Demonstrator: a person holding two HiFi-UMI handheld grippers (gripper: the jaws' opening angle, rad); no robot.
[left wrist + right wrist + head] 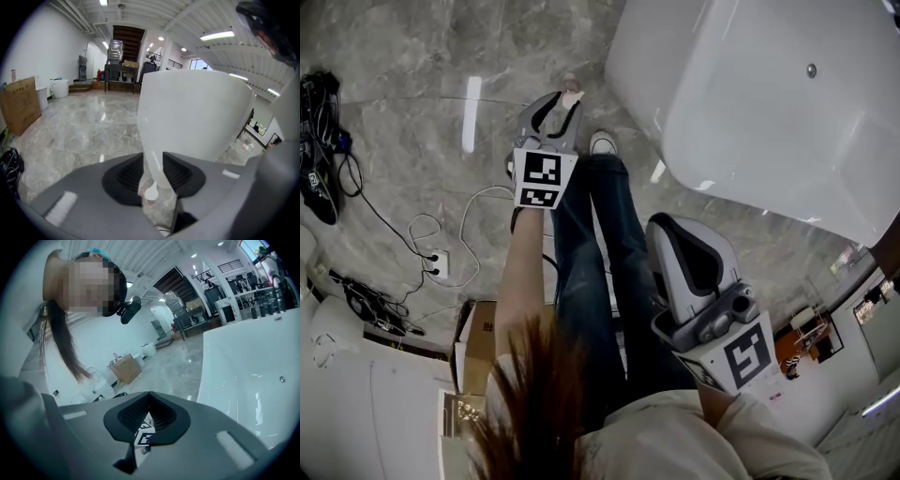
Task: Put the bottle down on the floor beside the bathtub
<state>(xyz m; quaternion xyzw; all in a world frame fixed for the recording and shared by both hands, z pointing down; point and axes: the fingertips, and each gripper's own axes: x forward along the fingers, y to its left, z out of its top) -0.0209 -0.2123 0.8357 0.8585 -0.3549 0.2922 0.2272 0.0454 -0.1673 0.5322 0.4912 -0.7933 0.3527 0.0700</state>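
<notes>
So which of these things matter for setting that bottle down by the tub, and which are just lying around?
In the job: small clear bottle with a white cap; white bathtub; grey marble floor; left gripper, open above the bottle.
Just lying about: brown cardboard box; white power strip with cables; black gear at the floor's edge.

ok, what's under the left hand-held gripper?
A bottle, white cap up, with floor around it, beside the bathtub, seen through the gap between the jaws. The left hand-held gripper covers its lower body and base.

Bottle on floor just beside bathtub; box well apart
</notes>
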